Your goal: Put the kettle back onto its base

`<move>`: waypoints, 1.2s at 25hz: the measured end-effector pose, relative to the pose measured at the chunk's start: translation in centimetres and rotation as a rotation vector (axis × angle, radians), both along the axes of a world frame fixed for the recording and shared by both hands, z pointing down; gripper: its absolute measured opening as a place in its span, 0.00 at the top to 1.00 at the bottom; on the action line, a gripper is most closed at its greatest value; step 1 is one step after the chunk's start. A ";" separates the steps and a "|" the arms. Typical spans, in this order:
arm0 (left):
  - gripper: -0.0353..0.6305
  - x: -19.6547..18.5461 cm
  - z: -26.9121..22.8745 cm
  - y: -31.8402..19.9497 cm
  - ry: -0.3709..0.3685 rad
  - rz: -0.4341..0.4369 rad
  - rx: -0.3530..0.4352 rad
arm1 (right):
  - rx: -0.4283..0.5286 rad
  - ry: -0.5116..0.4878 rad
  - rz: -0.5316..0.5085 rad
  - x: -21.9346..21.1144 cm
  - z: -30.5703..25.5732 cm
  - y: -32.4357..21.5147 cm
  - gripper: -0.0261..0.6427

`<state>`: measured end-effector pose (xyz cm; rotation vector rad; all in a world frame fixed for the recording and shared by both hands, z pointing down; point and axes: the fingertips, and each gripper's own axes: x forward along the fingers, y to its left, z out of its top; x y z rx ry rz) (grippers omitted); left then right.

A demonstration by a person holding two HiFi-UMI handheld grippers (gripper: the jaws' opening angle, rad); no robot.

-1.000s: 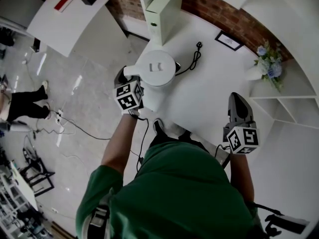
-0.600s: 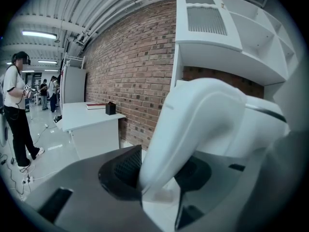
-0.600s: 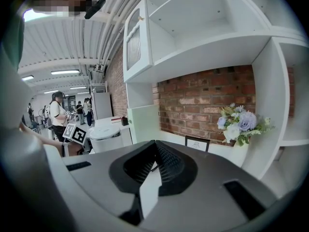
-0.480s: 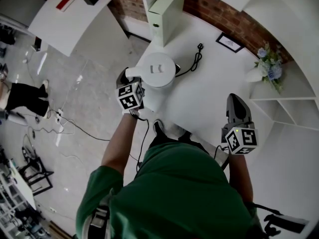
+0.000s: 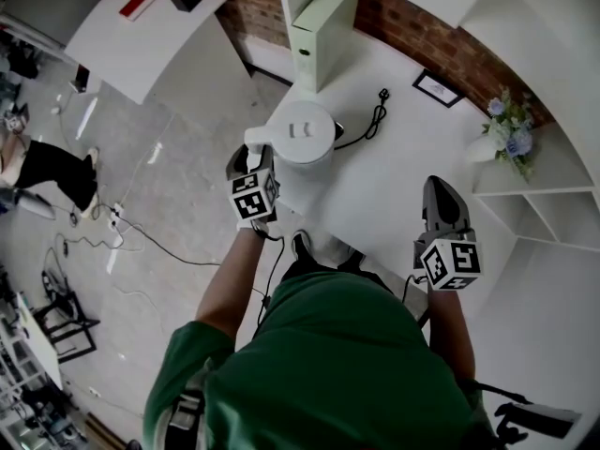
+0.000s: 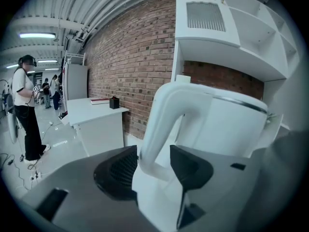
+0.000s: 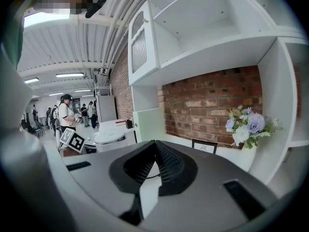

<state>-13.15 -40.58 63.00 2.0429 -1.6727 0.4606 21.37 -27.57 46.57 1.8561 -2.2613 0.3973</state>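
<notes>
The white kettle (image 5: 305,137) stands upright at the near left corner of the white table (image 5: 394,186); its base is hidden beneath it. My left gripper (image 5: 246,157) is at the kettle's handle (image 6: 161,115). In the left gripper view (image 6: 154,158) the handle sits between the jaws, which have just been opening; a gap shows beside the right pad, so the gripper is open. My right gripper (image 5: 442,195) hovers over the table's near right part, far from the kettle. Its jaws (image 7: 154,146) meet at the tips, shut on nothing.
A black cord with plug (image 5: 373,115) trails from behind the kettle. A pale green box (image 5: 323,26) stands at the back, a small picture frame (image 5: 438,88) and a flower vase (image 5: 506,125) to the right, white shelves (image 5: 553,204) beyond. People stand far off on the left.
The left gripper has drawn back slightly toward me along the handle while the kettle stays put. The right gripper has hardly moved.
</notes>
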 end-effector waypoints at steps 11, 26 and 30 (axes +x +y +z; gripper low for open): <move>0.63 -0.7 -9.1 4.5 0.084 0.067 0.181 | 0.088 -0.017 -0.042 -1.1 -2.8 -1.9 0.93; 0.87 2.1 -26.8 3.7 0.117 0.137 0.500 | 0.305 -0.027 -0.136 -2.9 -11.0 -4.9 0.93; 0.87 2.1 -28.8 3.3 0.140 0.110 0.516 | 0.358 -0.026 -0.130 -2.4 -13.7 -5.2 0.93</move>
